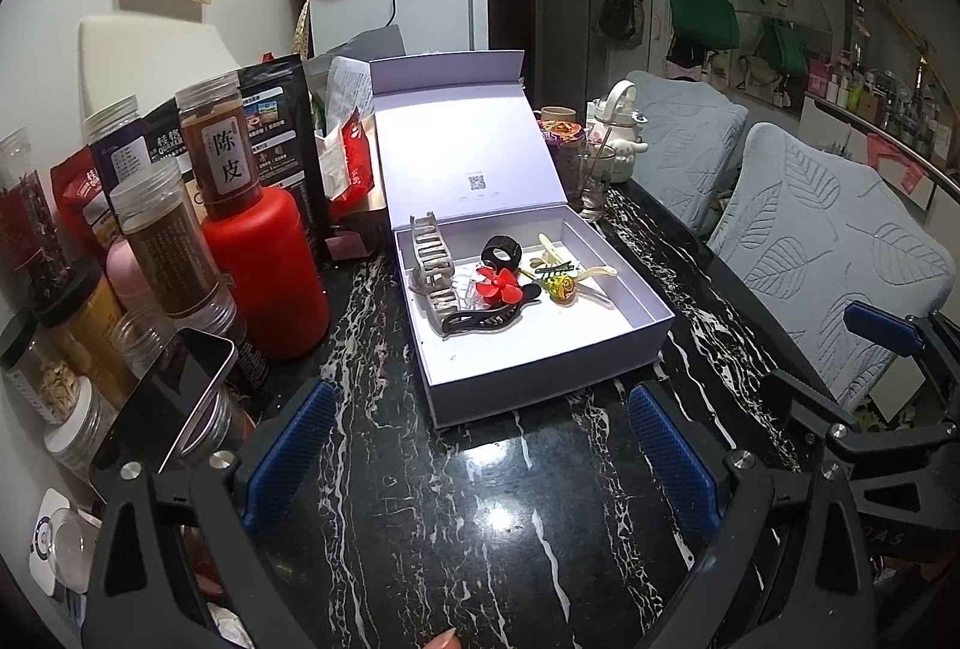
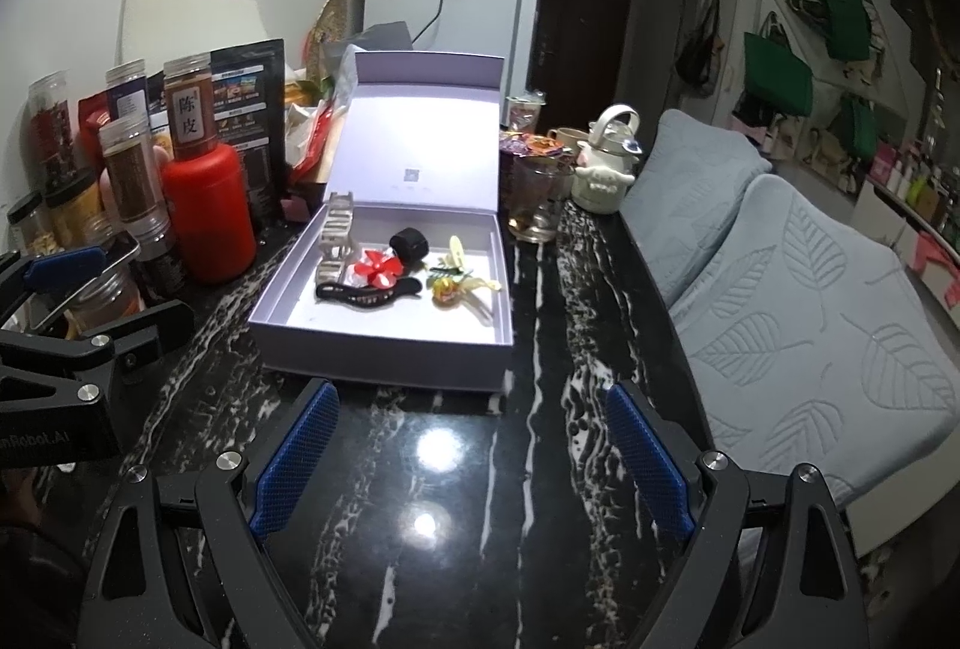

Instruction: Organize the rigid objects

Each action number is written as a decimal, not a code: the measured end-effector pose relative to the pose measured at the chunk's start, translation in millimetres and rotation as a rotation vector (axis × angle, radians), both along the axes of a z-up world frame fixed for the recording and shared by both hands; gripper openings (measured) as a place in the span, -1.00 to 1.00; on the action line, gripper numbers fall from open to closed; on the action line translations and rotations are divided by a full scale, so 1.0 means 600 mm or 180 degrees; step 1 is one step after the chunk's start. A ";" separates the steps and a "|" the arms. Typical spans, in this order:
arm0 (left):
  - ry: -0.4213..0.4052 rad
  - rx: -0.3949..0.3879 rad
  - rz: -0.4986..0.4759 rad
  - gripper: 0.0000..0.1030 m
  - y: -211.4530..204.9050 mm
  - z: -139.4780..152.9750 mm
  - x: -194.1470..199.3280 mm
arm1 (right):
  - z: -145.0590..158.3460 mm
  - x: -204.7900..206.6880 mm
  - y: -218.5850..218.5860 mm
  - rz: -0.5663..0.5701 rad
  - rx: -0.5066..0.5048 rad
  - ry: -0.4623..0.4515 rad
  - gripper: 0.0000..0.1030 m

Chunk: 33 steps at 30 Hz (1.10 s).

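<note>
A pale lilac gift box (image 1: 543, 382) (image 2: 384, 367) stands open on the black marble table, lid upright behind it. Inside lie several hair clips: a beige claw clip (image 1: 433, 265) (image 2: 336, 244), a red flower clip (image 1: 497, 287) (image 2: 377, 272), a black claw clip (image 1: 487, 320) (image 2: 366, 293), a black ring-shaped clip (image 1: 503, 253) (image 2: 410, 244) and a yellow-green clip (image 1: 561, 283) (image 2: 456, 280). My left gripper (image 1: 480, 445) is open and empty, in front of the box. My right gripper (image 2: 468, 445) is open and empty, also in front of the box.
Left of the box stand a red bottle (image 1: 264, 271) (image 2: 207, 223), several jars and snack bags. A phone (image 1: 162, 409) lies near the left fingers. A glass (image 2: 534, 205) and white kettle (image 2: 606, 169) stand right of the box. Cushioned chairs (image 2: 810, 337) line the table's right edge.
</note>
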<state>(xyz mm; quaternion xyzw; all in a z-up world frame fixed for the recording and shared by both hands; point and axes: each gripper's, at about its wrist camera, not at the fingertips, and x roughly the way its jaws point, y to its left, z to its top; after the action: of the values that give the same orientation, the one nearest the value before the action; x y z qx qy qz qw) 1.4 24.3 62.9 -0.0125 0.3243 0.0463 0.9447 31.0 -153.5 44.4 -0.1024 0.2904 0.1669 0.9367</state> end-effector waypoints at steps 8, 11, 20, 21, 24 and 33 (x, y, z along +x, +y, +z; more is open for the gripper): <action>0.0055 0.0003 0.0013 0.95 -0.002 -0.003 0.002 | -0.002 0.001 -0.001 -0.0024 -0.0032 0.0012 0.78; 0.0066 0.0003 0.0011 0.95 -0.002 -0.004 0.002 | -0.003 0.001 -0.002 -0.0037 -0.0037 0.0020 0.78; 0.0081 0.0027 -0.0003 0.95 -0.004 -0.004 -0.001 | -0.002 -0.002 0.000 -0.0059 -0.0080 0.0016 0.78; 0.0080 0.0026 -0.0006 0.95 -0.004 -0.004 -0.001 | -0.002 -0.003 -0.001 -0.0064 -0.0083 0.0012 0.78; 0.0083 0.0028 -0.0007 0.95 -0.004 -0.004 -0.001 | -0.002 -0.003 -0.002 -0.0071 -0.0080 0.0009 0.78; 0.0118 0.0076 -0.0040 0.95 -0.010 -0.006 0.001 | -0.002 -0.001 -0.006 -0.0093 -0.0090 0.0021 0.79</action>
<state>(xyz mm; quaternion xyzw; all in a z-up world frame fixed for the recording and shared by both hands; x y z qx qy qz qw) 2.0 18.4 59.4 0.0016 0.3412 0.0445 0.9389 30.4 -156.8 43.2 -0.1109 0.2972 0.1493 0.9365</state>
